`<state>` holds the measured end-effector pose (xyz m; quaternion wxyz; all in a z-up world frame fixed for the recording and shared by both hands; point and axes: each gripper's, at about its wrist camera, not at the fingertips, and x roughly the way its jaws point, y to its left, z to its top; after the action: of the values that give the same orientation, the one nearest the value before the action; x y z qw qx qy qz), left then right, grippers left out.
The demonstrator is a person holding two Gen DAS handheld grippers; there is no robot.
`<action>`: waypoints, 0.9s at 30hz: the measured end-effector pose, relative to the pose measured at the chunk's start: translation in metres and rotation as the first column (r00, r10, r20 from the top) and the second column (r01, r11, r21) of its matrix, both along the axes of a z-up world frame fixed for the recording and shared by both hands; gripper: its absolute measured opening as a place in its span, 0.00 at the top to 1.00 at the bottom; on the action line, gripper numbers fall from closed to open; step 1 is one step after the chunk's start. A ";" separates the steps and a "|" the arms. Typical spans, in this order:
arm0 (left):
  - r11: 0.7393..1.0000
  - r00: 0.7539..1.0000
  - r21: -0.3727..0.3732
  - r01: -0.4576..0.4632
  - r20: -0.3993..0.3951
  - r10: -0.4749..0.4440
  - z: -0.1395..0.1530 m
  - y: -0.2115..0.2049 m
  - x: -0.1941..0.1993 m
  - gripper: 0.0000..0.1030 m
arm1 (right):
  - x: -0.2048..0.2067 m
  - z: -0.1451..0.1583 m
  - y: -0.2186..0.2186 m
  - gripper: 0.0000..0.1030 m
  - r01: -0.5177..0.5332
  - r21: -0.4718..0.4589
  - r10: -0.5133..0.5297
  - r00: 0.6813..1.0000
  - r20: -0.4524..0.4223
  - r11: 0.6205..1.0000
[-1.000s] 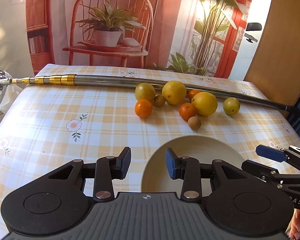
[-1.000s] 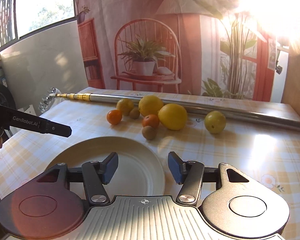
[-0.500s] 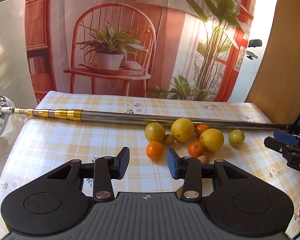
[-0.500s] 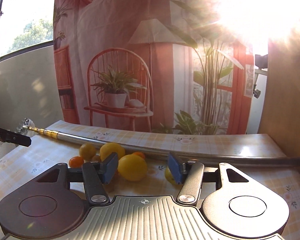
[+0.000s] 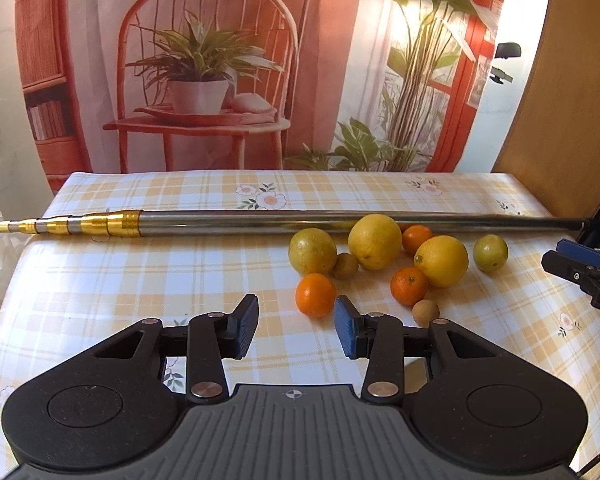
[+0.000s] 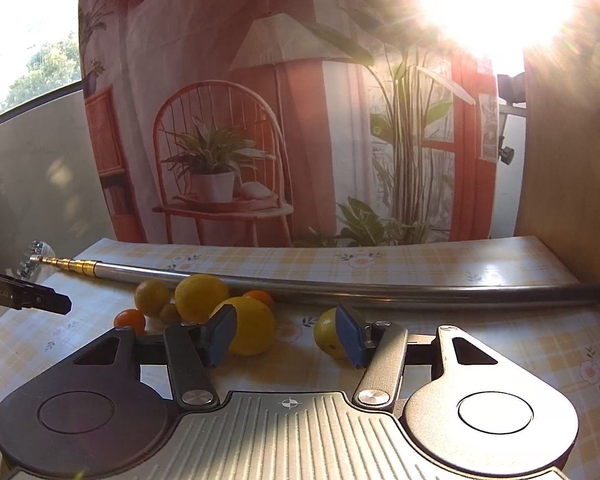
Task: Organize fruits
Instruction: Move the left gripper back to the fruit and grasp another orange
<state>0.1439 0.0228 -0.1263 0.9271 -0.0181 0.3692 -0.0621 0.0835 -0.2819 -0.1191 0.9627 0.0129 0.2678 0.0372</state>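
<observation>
Several citrus fruits lie clustered on the checked tablecloth [image 5: 140, 280] just in front of a long metal pole [image 5: 300, 220]. Among them are a large yellow lemon [image 5: 441, 261], another yellow fruit [image 5: 374, 241], a greenish one [image 5: 312, 251], a small green lime [image 5: 490, 253], an orange mandarin [image 5: 315, 295], a second mandarin [image 5: 409, 285] and a small brown fruit [image 5: 425, 313]. My left gripper [image 5: 296, 330] is open, just short of the near mandarin. My right gripper [image 6: 286, 334] is open, with the lemon [image 6: 250, 330] behind its left finger and the lime [image 6: 329, 336] behind its right finger.
The telescopic pole [image 6: 340, 284] with gold segments [image 5: 96, 224] spans the table behind the fruit. A printed backdrop [image 5: 220, 60] hangs at the table's far edge. A wooden panel [image 5: 560, 80] stands at the right. Strong glare washes the top of the right wrist view.
Both grippers have tilted up and moved toward the fruit. The cream plate seen under them a second ago is out of sight. Both stay open.
</observation>
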 end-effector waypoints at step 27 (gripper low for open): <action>0.996 0.994 0.045 0.083 -0.074 -0.079 -0.067 -0.021 0.069 0.64 | 0.035 -0.042 -0.013 0.49 0.035 -0.029 -0.036 0.999 -0.027 0.999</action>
<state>0.2127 0.0016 -0.1937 0.9101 0.0168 0.4041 -0.0900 0.1187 -0.2950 -0.1610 0.9595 0.0045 0.2811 0.0162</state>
